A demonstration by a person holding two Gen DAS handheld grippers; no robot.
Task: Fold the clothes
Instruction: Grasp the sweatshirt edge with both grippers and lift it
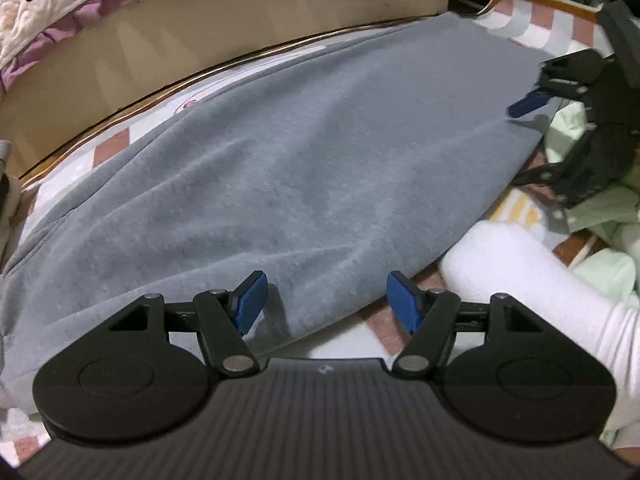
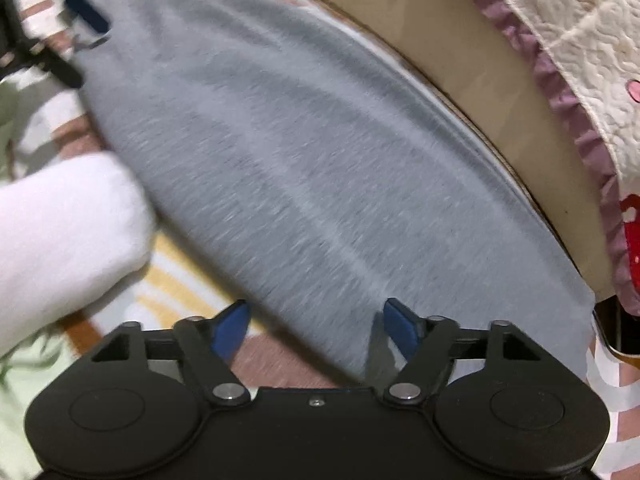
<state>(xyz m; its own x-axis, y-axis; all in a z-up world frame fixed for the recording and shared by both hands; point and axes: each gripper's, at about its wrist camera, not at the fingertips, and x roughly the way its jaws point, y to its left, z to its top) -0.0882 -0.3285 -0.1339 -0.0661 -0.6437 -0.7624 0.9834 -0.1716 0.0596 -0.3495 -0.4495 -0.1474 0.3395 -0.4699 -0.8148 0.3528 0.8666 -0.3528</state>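
Observation:
A grey fleece garment (image 1: pixel 280 168) lies folded into a long strip on a patterned mat (image 1: pixel 344 344), seen from both ends. My left gripper (image 1: pixel 326 300) hovers open over one end, its blue pads (image 1: pixel 252 298) above the cloth's near edge. At the opposite end my right gripper (image 2: pixel 316 326) is open too, with the grey garment (image 2: pixel 304 168) edge between and under its fingertips; the view is motion-blurred. Each gripper appears in the other's view: the right gripper (image 1: pixel 532 140) at the far right, the left gripper (image 2: pixel 86 14) at the top left. Neither grips the cloth.
A white-sleeved arm (image 1: pixel 540 280) crosses beside the garment, also the white sleeve (image 2: pixel 60 216) at left. A beige bed base (image 1: pixel 200 40) with a quilt with purple frill (image 2: pixel 560 60) runs along the far side. Pale green clothes (image 1: pixel 600 208) are piled nearby.

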